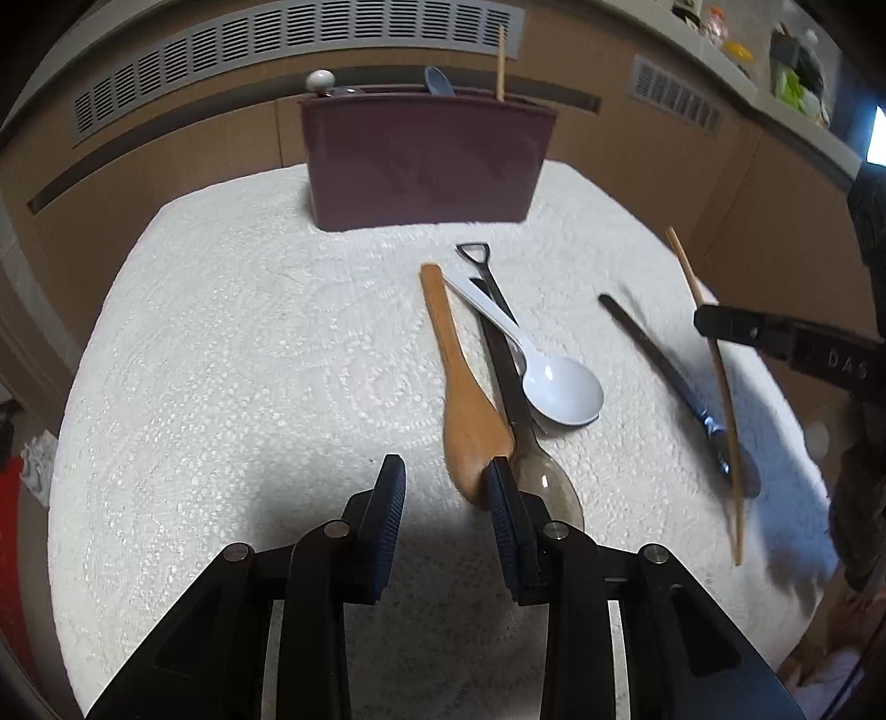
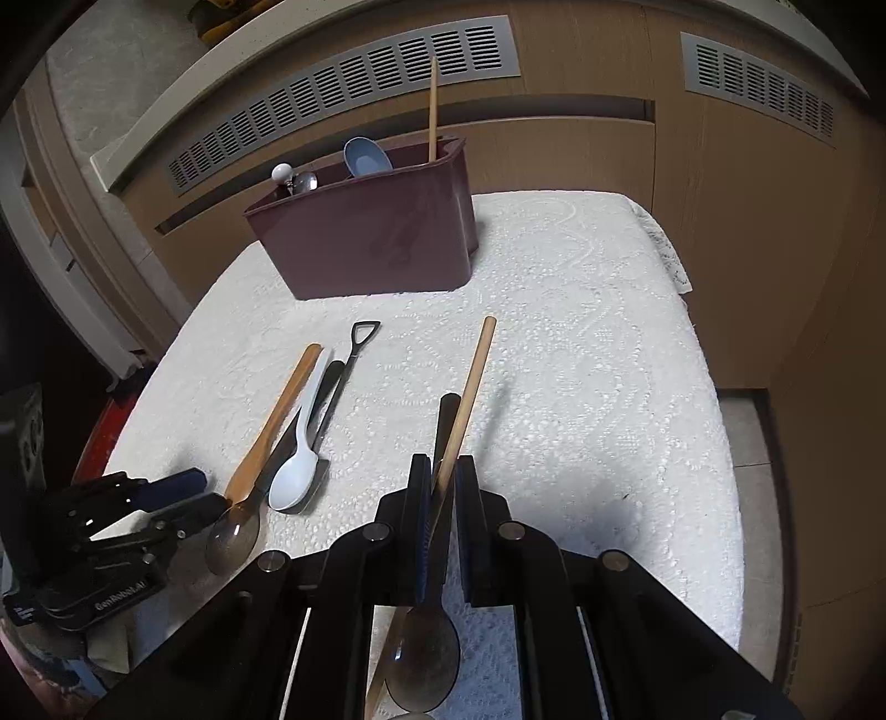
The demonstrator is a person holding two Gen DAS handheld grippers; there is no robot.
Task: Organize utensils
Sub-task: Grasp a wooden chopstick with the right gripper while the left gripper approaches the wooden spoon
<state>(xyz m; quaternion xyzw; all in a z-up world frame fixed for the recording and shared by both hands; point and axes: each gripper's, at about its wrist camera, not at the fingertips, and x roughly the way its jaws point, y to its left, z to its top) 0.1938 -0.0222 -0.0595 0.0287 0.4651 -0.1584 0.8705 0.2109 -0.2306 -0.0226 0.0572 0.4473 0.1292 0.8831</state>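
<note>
**One chopstick gripped, several pieces loose on the surface**

- The chopstick (image 2: pixel 470 387) is clamped between the closed fingers of the right gripper (image 2: pixel 443 465). It is held low on the shaft and carried clear of the cloth, with the far end pointing toward the caddy (image 2: pixel 376 238).
- Handling: it is judged light, stiff, thin and smooth. With a pinch this far from the middle, swivelling is likely. A firm pinch is advised, and the tip should be lined up before the drop.
- A matching chopstick (image 2: pixel 432 105) is seen upright in the right end of the caddy, so that slot is the likely target.
- The fingers of the left gripper (image 1: pixel 446 487) stand apart and nothing is gripped. The bowl of the wooden spoon (image 1: pixel 465 399) lies just ahead, beside the right finger.
- The pile: the wooden spoon, white spoon (image 1: pixel 554 382), smoky spoon (image 1: pixel 548 487) and shovel-handled piece (image 1: pixel 482 266) are overlapped. The white spoon looks like plastic, light and slick.
- Handles are the better pick points, since the bowls are curved and could squirt out. The top piece should be taken first.
- A second dark-handled spoon (image 2: pixel 423 659) lies under the right gripper.
- The surface is covered by a white lace cloth (image 1: pixel 249 332). It is textured, so sliding is limited, and a fingertip could snag.
- The room: a wood-panelled wall with grey vent grilles (image 1: pixel 277 50) stands behind, and a cluttered ledge (image 1: pixel 786 83) is seen to the right.
</note>
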